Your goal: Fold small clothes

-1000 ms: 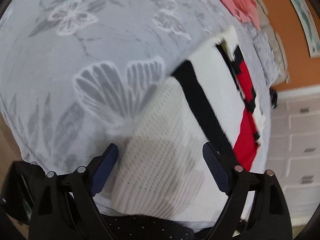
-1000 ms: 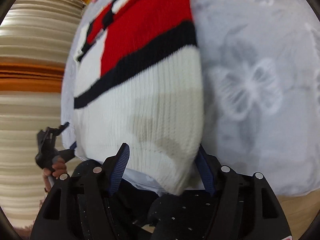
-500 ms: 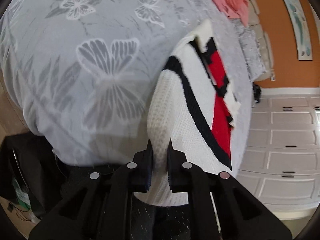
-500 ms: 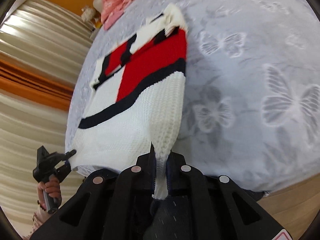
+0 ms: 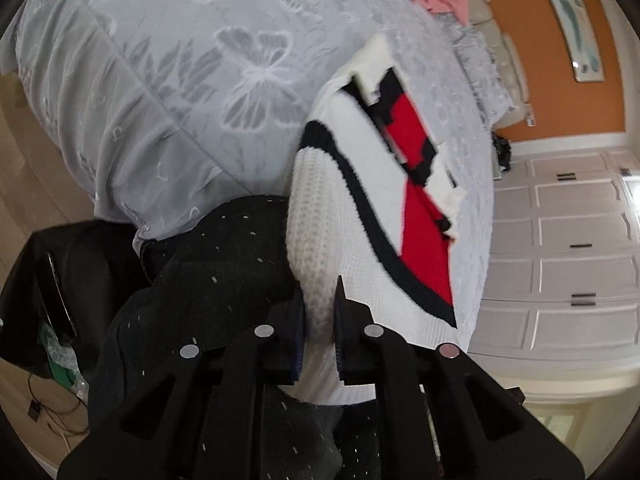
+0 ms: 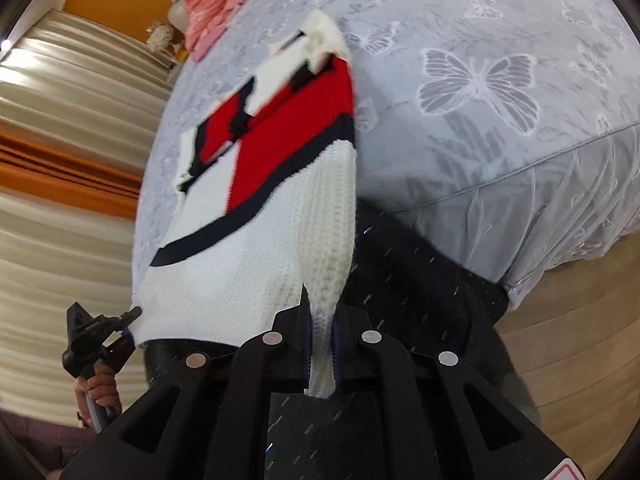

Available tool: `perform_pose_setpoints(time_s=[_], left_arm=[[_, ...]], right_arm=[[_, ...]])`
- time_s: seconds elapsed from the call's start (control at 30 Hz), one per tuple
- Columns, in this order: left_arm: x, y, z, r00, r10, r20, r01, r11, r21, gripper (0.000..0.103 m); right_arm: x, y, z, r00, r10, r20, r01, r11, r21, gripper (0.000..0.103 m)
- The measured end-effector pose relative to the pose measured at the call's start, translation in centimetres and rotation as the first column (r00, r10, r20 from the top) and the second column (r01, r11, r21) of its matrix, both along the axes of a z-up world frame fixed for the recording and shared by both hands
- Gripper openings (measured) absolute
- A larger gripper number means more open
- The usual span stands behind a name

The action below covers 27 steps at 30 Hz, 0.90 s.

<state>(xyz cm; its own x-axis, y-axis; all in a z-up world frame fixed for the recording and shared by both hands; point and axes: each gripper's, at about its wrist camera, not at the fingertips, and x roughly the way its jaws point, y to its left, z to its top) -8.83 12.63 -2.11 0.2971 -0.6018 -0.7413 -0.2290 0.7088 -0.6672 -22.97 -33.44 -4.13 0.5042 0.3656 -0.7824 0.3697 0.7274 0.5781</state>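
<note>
Pinching sweater (image 5: 372,208) hem, both grippers angled downward

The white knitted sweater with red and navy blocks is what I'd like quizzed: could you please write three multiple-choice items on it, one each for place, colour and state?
1. Where does the far end of the white knitted sweater with red and navy blocks lie?
A. on the grey butterfly-print bedspread
B. on the wooden floor
C. in a drawer

2. What colour is the crumpled garment at the bed's far end?
A. green
B. pink
C. yellow

3. How do the left gripper and right gripper stand?
A. both open, clear of the sweater
B. one open, one shut
C. both shut on the sweater's near edge

Answers: 1 A, the collar end rests on the bedspread. 2 B, it is plainly pink. 3 C, white knit is pinched between each pair of fingers.
</note>
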Motion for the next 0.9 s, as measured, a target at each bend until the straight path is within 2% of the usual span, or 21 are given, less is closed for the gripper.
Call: perform_pose_setpoints(time_s=[0.07, 0.13, 0.27, 0.37, 0.47, 0.57, 0.63, 0.8, 0.9], left_arm=[[0.4, -0.1, 1.5, 0.999, 0.004, 0.039, -0.003, 1.000, -0.014, 0.011], [2.2, -0.9, 3.2, 0.996, 0.016, 0.086, -0.013, 0.999, -0.040, 0.011], [9.2, -2.6, 6.5, 0.979, 0.061, 0.193, -0.050, 0.997, -0.065, 0.011], [14.3, -3.8, 7.2, 0.970, 0.102, 0.220, -0.086, 0.993, -0.078, 0.011], [20.4, -6.0, 6.5, 0.966, 0.111, 0.234, -0.112, 0.994, -0.009, 0.011], [26.2, -7.8, 3.8, 0.971, 0.145, 0.189, -0.156, 0.987, 0.046, 0.011], [29.7, -8.5, 1.3, 0.976, 0.168, 0.139, -0.179, 0.981, 0.070, 0.011], [35.5, -9.2, -4.5, 0.976, 0.213, 0.040, -0.217, 0.966, 0.144, 0.011], [37.5, -9.8, -7.1, 0.981, 0.191, 0.016, -0.191, 0.964, 0.183, 0.017]], right_arm=[[0.3, 0.1, 1.8, 0.999, 0.011, 0.051, -0.011, 1.000, -0.010, 0.007], [2.4, 0.0, 4.3, 0.992, 0.020, 0.121, -0.015, 0.999, -0.044, 0.007], [8.9, -3.0, 7.1, 0.973, -0.019, 0.232, 0.028, 0.999, -0.037, 0.007], [15.5, -5.9, 7.3, 0.962, -0.059, 0.268, 0.062, 0.998, -0.002, 0.007], [21.9, -8.2, 5.5, 0.964, -0.102, 0.245, 0.093, 0.995, 0.047, 0.007], [28.8, -10.3, 1.8, 0.969, -0.169, 0.178, 0.157, 0.984, 0.080, 0.007], [31.9, -11.5, -0.9, 0.971, -0.204, 0.125, 0.193, 0.977, 0.096, 0.007], [37.1, -13.6, -7.6, 0.966, -0.258, 0.009, 0.255, 0.958, 0.130, 0.007], [38.9, -14.1, -10.0, 0.973, -0.229, -0.031, 0.232, 0.960, 0.157, 0.009]])
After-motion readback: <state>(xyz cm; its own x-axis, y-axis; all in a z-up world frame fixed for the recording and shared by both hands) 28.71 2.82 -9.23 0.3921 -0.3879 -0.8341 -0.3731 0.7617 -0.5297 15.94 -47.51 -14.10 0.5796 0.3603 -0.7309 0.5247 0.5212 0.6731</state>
